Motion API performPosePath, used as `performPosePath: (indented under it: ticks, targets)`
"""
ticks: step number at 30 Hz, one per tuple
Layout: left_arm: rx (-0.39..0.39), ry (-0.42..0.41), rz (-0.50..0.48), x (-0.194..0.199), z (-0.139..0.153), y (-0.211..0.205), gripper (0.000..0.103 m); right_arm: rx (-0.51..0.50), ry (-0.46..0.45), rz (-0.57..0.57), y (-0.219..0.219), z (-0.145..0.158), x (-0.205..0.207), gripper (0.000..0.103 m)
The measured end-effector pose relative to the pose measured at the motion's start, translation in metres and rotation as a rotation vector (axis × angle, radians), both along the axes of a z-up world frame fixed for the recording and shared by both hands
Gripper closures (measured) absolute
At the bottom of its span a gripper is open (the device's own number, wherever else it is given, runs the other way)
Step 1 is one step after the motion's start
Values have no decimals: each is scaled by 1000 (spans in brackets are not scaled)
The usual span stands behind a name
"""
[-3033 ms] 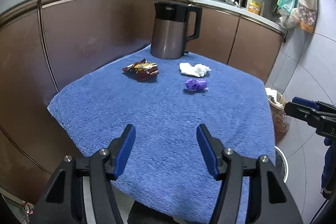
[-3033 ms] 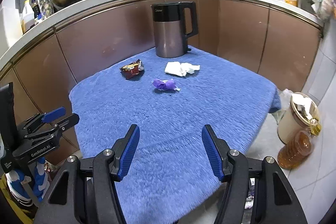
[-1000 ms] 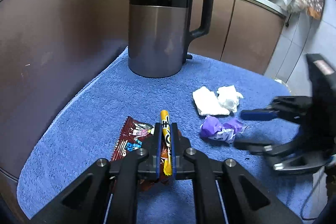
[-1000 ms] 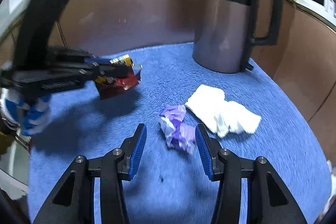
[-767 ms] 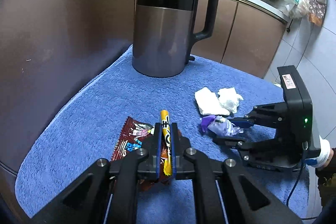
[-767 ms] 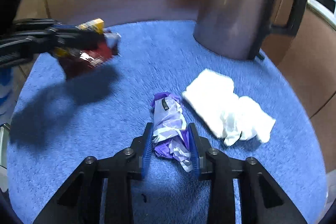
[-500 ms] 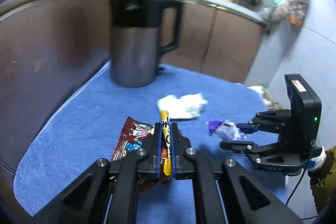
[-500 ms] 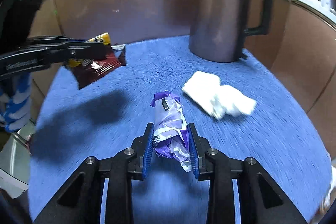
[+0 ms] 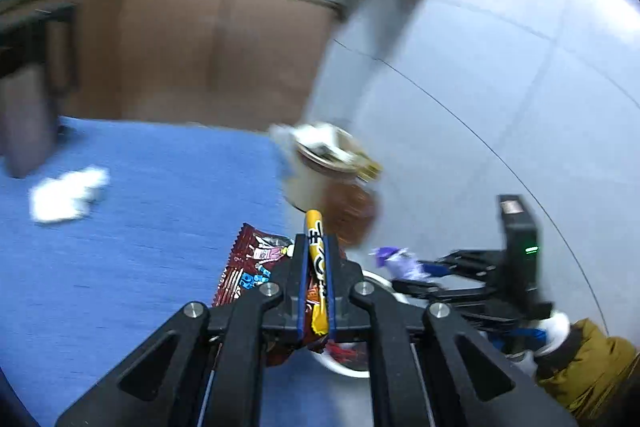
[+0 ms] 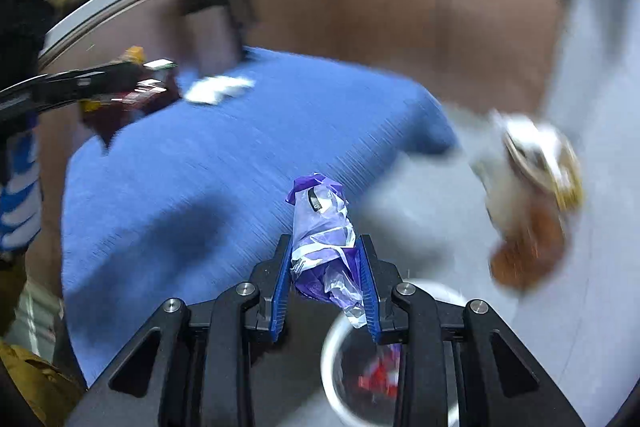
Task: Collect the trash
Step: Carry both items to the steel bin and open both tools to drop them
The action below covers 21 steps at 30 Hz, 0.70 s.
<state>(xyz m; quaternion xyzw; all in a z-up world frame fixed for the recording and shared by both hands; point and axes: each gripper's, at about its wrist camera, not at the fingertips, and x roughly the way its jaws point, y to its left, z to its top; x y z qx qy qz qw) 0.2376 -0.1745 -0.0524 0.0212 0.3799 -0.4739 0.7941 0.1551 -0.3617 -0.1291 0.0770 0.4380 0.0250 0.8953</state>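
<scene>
Red-and-yellow snack wrapper, print too blurred to read, sits clamped in the left gripper; the right gripper pinches a purple wrapper, white bin at five o'clock.

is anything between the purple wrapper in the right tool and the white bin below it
Nothing visible. The purple wrapper, shut in the right tool, hangs just above the white bin, whose open mouth shows only trash inside. The view is blurred, though.
</scene>
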Motion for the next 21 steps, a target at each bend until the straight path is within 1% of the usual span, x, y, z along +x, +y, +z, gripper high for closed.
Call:
performPosePath:
  ticks: [1,3,4,5,7,8,9,10,11,12,14,16,17,21]
  targets:
    - [7,34,-36,-7,-10,-21,96,6,19,-31,-8,-9,-5,72]
    - [38,63,-76,-20,-30,-57,96,40,75,-112,-33,-39,-22,71]
    - [54,77,-95,-26,-40,-72,96,54,90,-129,-38,-49,-23,71]
    - [64,101,-114,-30,-50,-86,96,72,115,-158,-47,-64,-29,70]
    - [90,133,-137,-38,-67,-110,95,90,142,-187,-57,-82,-34,68]
    - [102,143,-145,-41,-75,-119,92,104,157,-205,-63,-94,-36,68]
    - [118,160,-151,-44,-86,-131,92,112,164,-219,-66,-102,-37,66]
    - [128,177,-155,-45,-93,-140,91,125,168,-233,-72,-108,-42,63]
    - [133,191,-158,-48,-98,-146,88,135,169,-243,-76,-112,-45,54]
    - [136,213,-160,-49,-106,-153,82,145,172,-263,-82,-118,-47,48]
    - [140,230,-153,-49,-112,-158,74,152,175,-290,-90,-121,-51,48]
    - [129,255,-149,-49,-113,-159,73,166,162,-315,-97,-120,-63,48]
    - [127,255,-148,-46,-113,-158,73,162,153,-330,-100,-117,-69,47]
    - [114,220,-131,-46,-100,-144,73,131,131,-366,-106,-107,-86,47]
